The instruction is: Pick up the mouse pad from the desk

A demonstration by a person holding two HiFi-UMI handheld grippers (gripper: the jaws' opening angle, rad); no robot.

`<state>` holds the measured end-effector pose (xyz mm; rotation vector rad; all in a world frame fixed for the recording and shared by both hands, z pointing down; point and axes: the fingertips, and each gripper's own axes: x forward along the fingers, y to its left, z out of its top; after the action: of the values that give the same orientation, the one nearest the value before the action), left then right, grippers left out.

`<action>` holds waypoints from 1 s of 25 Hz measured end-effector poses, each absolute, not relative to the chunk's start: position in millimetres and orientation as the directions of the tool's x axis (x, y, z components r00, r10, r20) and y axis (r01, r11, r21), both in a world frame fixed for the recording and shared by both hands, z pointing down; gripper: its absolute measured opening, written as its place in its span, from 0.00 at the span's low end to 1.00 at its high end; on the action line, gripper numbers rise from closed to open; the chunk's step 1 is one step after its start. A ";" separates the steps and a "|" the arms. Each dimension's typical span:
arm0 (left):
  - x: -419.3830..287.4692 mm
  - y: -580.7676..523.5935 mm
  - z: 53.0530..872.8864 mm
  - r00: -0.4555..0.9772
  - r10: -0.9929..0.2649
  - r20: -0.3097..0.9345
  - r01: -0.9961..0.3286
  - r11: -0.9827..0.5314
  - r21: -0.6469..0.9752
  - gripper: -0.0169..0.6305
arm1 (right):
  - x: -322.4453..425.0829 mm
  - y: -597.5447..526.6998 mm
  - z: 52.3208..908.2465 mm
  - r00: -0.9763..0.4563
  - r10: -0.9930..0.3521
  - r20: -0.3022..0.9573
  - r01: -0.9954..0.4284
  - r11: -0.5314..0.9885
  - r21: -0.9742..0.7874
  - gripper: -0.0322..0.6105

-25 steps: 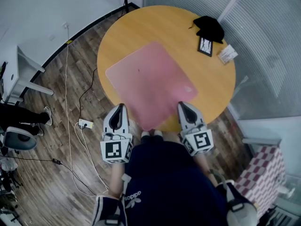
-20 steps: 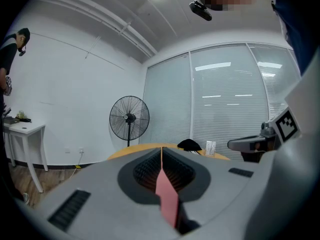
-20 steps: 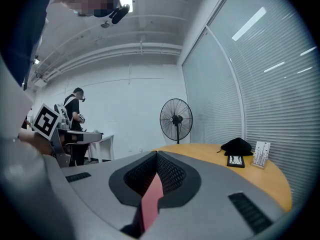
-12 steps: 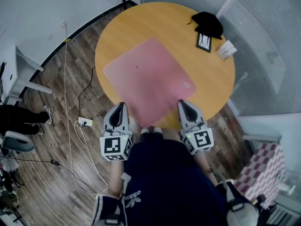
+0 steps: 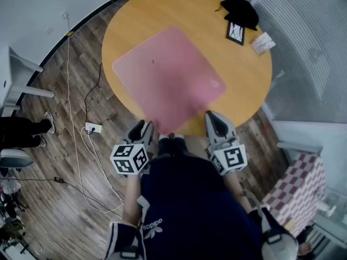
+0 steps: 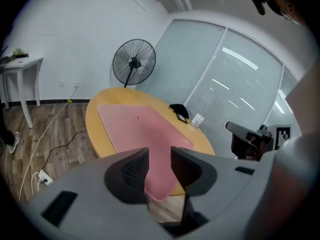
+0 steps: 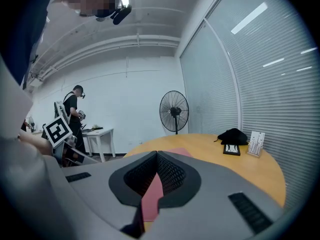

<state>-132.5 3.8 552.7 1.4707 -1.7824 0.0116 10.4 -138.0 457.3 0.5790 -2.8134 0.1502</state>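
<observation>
A pink mouse pad (image 5: 168, 77) lies on a round desk (image 5: 244, 85), just ahead of the fingers. The left gripper (image 5: 145, 128) has just been opening, empty; the right gripper (image 5: 211, 117) is clenched.

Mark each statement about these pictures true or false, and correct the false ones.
1. The pink rectangular mouse pad lies on the round yellow wooden table. True.
2. The left claw is clamped on the mouse pad. False: its jaws stand apart, having just been opening, and press on nothing.
3. The right claw has its jaws together. True.
4. The small black-framed picture sits on the mouse pad. False: it sits on bare table beside the black fabric bundle, apart from the pad.
5. A black pedestal fan stands beyond the table. True.
</observation>
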 end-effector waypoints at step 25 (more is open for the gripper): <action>-66.1 22.1 682.0 0.369 -0.653 0.661 -0.588 0.386 0.711 0.30 | 39.7 -96.9 505.7 -0.822 -0.350 0.449 -0.443 0.889 -0.118 0.05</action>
<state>-66.1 22.1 682.0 1.2747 -1.2925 -0.0612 39.7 -96.9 505.7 0.5810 -2.6328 0.3024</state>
